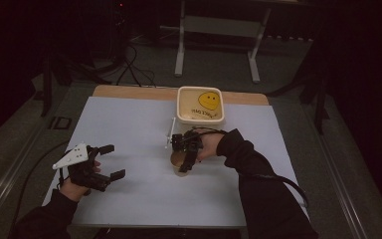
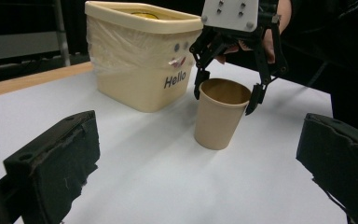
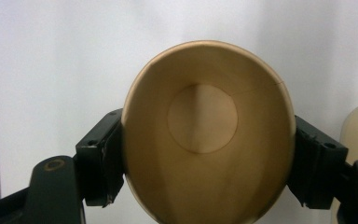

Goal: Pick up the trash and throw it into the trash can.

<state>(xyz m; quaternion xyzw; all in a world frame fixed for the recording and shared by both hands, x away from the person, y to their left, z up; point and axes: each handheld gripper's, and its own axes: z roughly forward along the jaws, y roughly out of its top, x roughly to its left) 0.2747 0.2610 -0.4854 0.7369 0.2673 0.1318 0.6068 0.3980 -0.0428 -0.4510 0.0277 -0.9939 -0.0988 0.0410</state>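
Note:
A tan paper cup (image 1: 175, 163) stands upright and empty on the white table cover (image 1: 139, 124), just in front of the tub. My right gripper (image 1: 185, 159) comes down on it from above. In the right gripper view its black pads (image 3: 100, 158) press on both sides of the cup (image 3: 205, 121), whose rim looks slightly oval. The left gripper view shows the same grip (image 2: 224, 99) at the rim of the cup (image 2: 216, 121). My left gripper (image 1: 113, 161) rests at the table's left with its jaws wide apart and nothing between them (image 2: 196, 172).
A cream plastic tub (image 1: 200, 121) with a yellow smiley lid stands at the table's far edge, close behind the cup; its wall (image 2: 135, 70) reads "Hello". Table legs and cables lie on the dark floor beyond.

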